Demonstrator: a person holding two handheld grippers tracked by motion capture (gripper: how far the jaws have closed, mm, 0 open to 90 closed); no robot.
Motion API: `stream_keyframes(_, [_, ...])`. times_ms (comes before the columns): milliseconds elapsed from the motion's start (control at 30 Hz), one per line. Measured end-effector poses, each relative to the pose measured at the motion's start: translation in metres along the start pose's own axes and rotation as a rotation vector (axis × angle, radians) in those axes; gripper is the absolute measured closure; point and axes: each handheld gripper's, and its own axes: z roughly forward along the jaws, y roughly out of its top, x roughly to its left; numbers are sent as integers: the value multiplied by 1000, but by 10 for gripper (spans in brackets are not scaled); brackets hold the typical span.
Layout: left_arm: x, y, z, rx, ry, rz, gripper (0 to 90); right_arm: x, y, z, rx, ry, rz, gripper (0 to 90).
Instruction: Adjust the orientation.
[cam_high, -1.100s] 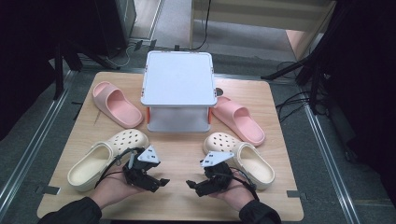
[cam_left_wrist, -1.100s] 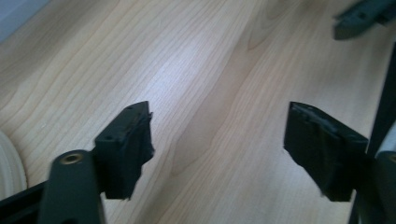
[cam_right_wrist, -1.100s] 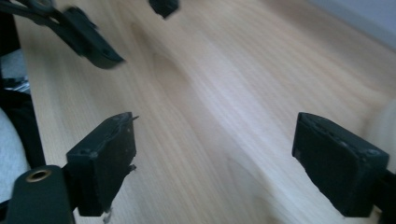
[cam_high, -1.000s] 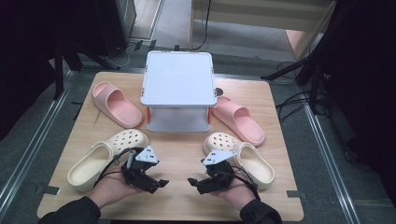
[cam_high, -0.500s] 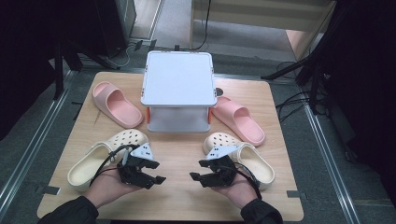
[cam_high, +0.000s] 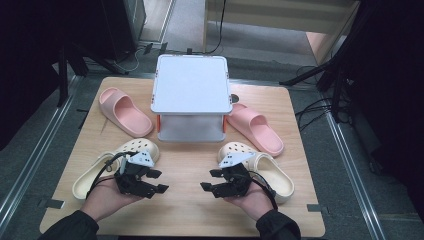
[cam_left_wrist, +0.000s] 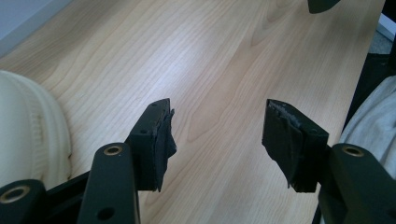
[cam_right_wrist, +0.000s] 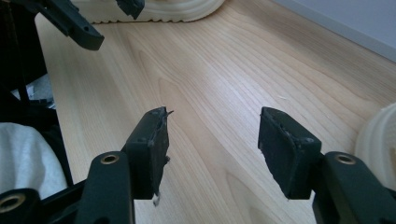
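Note:
My left gripper (cam_high: 158, 181) hovers low over the wooden table (cam_high: 185, 210), beside the left cream clog (cam_high: 107, 167). Its jaws point right and stand open; they have just been closing a little with nothing between them. My right gripper (cam_high: 210, 180) faces it from beside the right cream clog (cam_high: 267, 170), also open after closing slightly, with bare wood between its jaws. The left gripper view has my left gripper (cam_left_wrist: 217, 121) over bare wood, with the clog (cam_left_wrist: 28, 135) at its left. The right gripper view has my right gripper (cam_right_wrist: 212, 126) and a clog (cam_right_wrist: 380, 135) at its right.
A white lidded box (cam_high: 191, 92) stands at the table's middle back. A pink slide (cam_high: 125, 112) lies to its left and another pink slide (cam_high: 255, 127) to its right. Dark floor and metal rails surround the table.
Both grippers' jaws have narrowed slightly. The left hand has drifted a little to the left and upward; the right hand has hardly moved.

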Motion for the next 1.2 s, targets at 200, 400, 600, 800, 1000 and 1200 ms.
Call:
stream_keyframes(200, [4, -4, -6, 3, 4, -11, 440, 3, 2, 11, 49, 9, -73, 476])
stream_keyframes(400, [6, -7, -15, 2, 14, -30, 436, 2, -2, 8, 64, -30, -113, 504])
stream_keyframes(600, [10, -14, -24, 4, 27, -76, 456, -4, -3, 4, 2, 10, -96, 525])
stream_keyframes(800, [6, -22, -34, -8, 82, -99, 456, -8, 4, 7, 6, 69, -41, 566])
stream_keyframes(1000, [6, -31, -48, -14, 114, -118, 463, -6, 8, 10, 27, 62, -65, 534])
stream_keyframes(1200, [10, -42, -66, -39, 148, -144, 474, -2, 12, 11, 22, 70, -72, 524])
